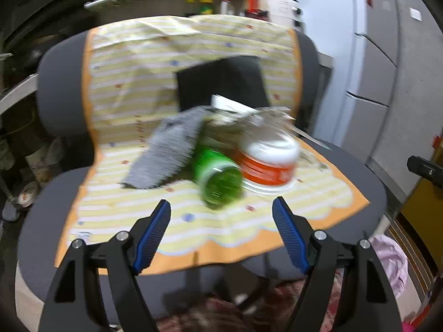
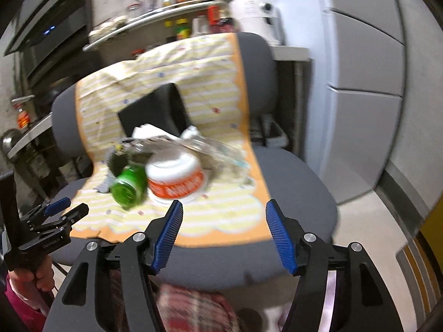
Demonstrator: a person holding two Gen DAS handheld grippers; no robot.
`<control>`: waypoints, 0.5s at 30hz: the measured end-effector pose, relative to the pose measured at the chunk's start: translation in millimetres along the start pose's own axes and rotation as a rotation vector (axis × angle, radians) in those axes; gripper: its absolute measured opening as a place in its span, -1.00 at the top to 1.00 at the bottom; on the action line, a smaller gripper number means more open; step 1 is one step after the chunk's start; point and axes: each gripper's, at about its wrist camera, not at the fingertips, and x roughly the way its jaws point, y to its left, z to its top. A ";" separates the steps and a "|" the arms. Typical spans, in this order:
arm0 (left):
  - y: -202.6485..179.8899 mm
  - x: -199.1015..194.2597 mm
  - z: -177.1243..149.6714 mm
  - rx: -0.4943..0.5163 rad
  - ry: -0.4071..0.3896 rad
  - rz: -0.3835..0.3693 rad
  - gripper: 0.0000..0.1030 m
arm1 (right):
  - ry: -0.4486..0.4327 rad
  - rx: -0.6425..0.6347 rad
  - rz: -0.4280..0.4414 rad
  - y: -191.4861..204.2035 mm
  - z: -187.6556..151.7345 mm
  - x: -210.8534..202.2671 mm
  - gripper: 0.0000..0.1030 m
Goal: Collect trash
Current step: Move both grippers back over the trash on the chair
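Note:
Trash lies in a heap on a yellow striped cloth (image 1: 133,88) draped over a grey office chair (image 1: 55,83). A green bottle (image 1: 218,177) lies on its side, touching a white tub with an orange label (image 1: 267,163). A grey rag (image 1: 169,149) lies to the left of them, and crumpled clear plastic (image 1: 265,119) and white paper (image 1: 227,102) behind, in front of a black box (image 1: 221,80). My left gripper (image 1: 221,202) hovers open just short of the bottle. My right gripper (image 2: 224,203) stands open in front of the tub (image 2: 175,179) and the bottle (image 2: 128,186). Neither holds anything. The left gripper (image 2: 66,207) also shows in the right wrist view.
Behind the chair, a curved metal shelf (image 2: 149,19) carries jars and bottles, with a white appliance (image 2: 254,11) beside it. Grey cabinet doors (image 2: 365,63) stand to the right. A pink cloth (image 1: 393,257) and a plaid fabric (image 2: 193,307) lie low near the chair's front.

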 end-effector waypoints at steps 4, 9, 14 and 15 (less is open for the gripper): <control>24.2 0.8 14.0 -0.023 -0.012 0.060 -0.43 | -0.028 -0.077 0.059 30.9 39.0 30.6 -0.32; 55.1 18.2 45.0 -0.050 -0.010 0.131 -0.43 | -0.070 -0.165 0.099 56.6 89.4 73.3 -0.35; 83.2 41.6 79.4 -0.083 -0.015 0.166 -0.44 | -0.079 -0.210 0.160 72.5 143.0 133.1 -0.38; 87.8 47.7 86.9 -0.085 -0.017 0.173 -0.43 | -0.078 -0.211 0.180 74.3 154.6 148.2 -0.46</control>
